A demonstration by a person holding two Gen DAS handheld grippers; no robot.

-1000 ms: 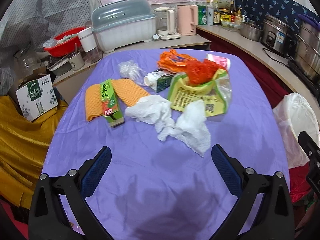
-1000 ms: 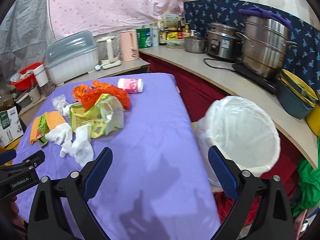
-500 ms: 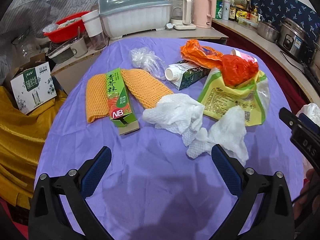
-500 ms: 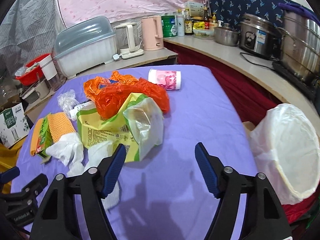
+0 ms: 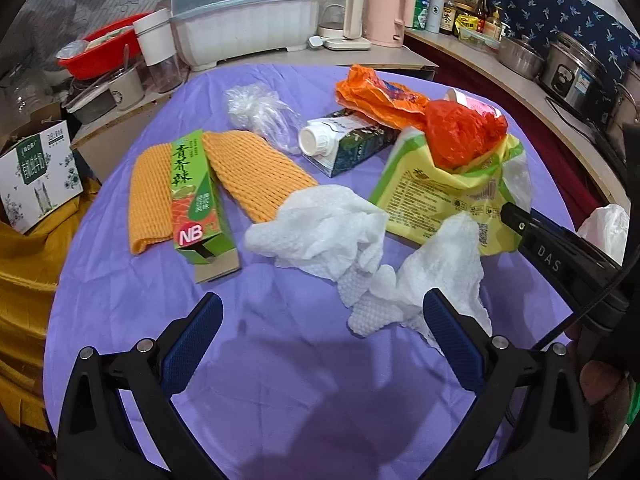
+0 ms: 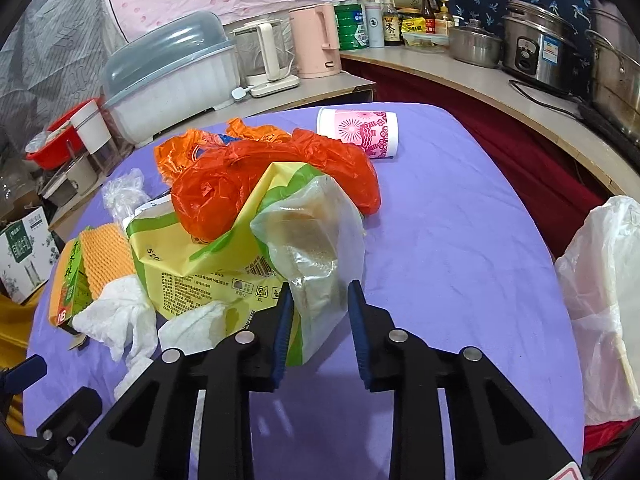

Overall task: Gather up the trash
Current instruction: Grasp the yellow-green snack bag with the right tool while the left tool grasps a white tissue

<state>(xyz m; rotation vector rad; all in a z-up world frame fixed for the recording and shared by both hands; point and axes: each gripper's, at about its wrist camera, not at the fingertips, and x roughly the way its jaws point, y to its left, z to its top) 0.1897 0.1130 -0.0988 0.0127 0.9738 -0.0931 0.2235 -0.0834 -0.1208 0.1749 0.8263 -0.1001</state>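
Observation:
Trash lies on a purple table (image 5: 280, 380): a yellow-green plastic package (image 6: 224, 264) with a clear end, a red plastic bag (image 6: 240, 184), an orange bag (image 5: 376, 92), white tissues (image 5: 320, 232), a green NB carton (image 5: 192, 196), orange foam netting (image 5: 256, 172), a drink carton (image 5: 344, 144), a clear wrapper (image 5: 260, 112) and a pink paper cup (image 6: 360, 132). My right gripper (image 6: 320, 304) is partly closed, its jaws on either side of the package's clear end. My left gripper (image 5: 320, 320) is open and empty, just before the tissues.
A bin lined with a white bag (image 6: 604, 280) stands off the table's right edge. A counter with pots, kettles (image 6: 316, 40) and a covered dish rack (image 6: 172, 76) runs behind and to the right. A cardboard box (image 5: 36, 176) sits at the left.
Both grippers moved forward toward the trash pile. My right gripper narrowed from wide open and now straddles the clear end of the yellow-green package.

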